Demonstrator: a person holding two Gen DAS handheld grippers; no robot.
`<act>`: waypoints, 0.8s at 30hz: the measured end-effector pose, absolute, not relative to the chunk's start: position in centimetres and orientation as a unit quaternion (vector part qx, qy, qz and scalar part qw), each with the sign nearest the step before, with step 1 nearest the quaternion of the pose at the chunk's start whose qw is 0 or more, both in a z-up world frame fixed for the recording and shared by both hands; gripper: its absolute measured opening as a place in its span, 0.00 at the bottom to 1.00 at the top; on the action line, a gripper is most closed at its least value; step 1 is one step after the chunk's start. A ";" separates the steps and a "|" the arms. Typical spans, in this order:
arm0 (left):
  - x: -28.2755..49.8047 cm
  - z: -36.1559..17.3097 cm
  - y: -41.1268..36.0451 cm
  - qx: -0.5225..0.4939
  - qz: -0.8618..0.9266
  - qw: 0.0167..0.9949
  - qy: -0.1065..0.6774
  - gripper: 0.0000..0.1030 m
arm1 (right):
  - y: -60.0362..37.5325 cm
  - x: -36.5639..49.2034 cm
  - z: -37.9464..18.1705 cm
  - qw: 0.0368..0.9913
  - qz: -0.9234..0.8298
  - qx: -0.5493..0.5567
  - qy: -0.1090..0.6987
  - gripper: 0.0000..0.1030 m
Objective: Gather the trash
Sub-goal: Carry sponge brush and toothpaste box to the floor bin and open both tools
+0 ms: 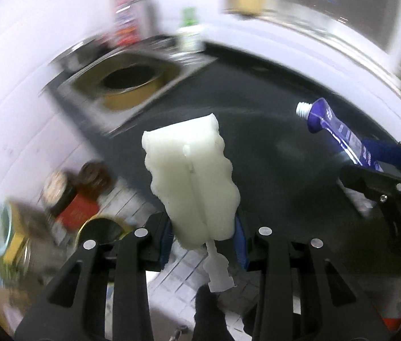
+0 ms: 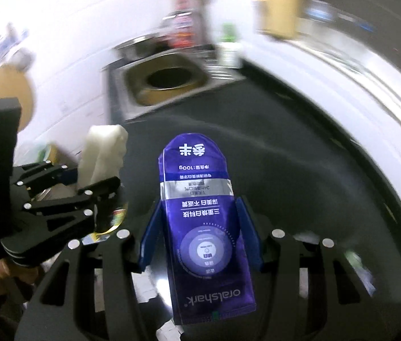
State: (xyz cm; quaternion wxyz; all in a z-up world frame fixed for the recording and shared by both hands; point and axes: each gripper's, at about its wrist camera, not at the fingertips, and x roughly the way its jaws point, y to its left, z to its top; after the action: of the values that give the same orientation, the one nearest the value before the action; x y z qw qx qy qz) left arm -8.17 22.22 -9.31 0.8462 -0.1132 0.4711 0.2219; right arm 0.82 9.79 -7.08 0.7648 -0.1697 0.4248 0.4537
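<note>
Carrying: left gripper (image 1: 203,241) clamps the sponge brush head (image 1: 191,176), poking ahead of its pads.
Tube: right gripper (image 2: 200,233) pinches the toothpaste tube (image 2: 203,221) mid-body.
Handling: both likely light, squashy; grip centrally.

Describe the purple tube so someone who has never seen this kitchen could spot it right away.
Start at the dark countertop with the sink at its far end. Above it, two black grippers each hold something; the right gripper clamps the toothpaste tube. It is flattened, deep purple with a silver band and white lettering, its white threaded neck uncapped, unlike the pale sponge brush beside it.
</note>
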 end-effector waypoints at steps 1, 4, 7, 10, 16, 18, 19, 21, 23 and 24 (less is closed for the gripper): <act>-9.8 -9.8 24.0 -0.126 0.240 0.839 0.472 0.34 | 12.3 -0.3 -7.4 0.751 0.473 -0.178 0.425 0.50; -14.5 -11.4 28.7 -0.164 0.287 0.816 0.473 0.34 | 18.7 -3.4 -8.5 0.714 0.520 -0.198 0.425 0.50; -18.4 -13.0 32.2 -0.191 0.322 0.798 0.473 0.34 | 24.3 -6.4 -10.1 0.677 0.556 -0.209 0.434 0.50; -22.7 -15.8 36.0 -0.220 0.353 0.775 0.475 0.34 | 29.7 -9.3 -12.4 0.643 0.579 -0.216 0.453 0.50; -27.0 -20.8 41.0 -0.270 0.367 0.757 0.468 0.34 | 38.5 -13.1 -17.9 0.598 0.587 -0.240 0.490 0.50; -27.5 -22.9 42.7 -0.284 0.367 0.751 0.469 0.34 | 40.3 -13.8 -19.8 0.590 0.584 -0.252 0.498 0.50; -27.6 -23.8 43.4 -0.289 0.365 0.752 0.467 0.34 | 41.4 -14.1 -20.7 0.585 0.583 -0.258 0.501 0.50; -27.4 -25.3 44.5 -0.293 0.363 0.749 0.470 0.34 | 43.5 -14.3 -22.1 0.580 0.579 -0.267 0.507 0.50; -27.4 -26.6 45.4 -0.297 0.359 0.749 0.471 0.34 | 44.6 -14.8 -23.0 0.578 0.576 -0.273 0.509 0.51; -27.4 -27.1 45.9 -0.300 0.356 0.749 0.471 0.35 | 45.1 -14.6 -23.4 0.577 0.576 -0.275 0.510 0.51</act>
State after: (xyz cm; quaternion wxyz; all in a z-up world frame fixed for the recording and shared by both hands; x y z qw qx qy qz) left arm -27.43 45.87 -27.15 0.7494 -0.3003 0.4708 0.3558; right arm -14.63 45.14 -23.39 0.5773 -0.2749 0.5096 0.5758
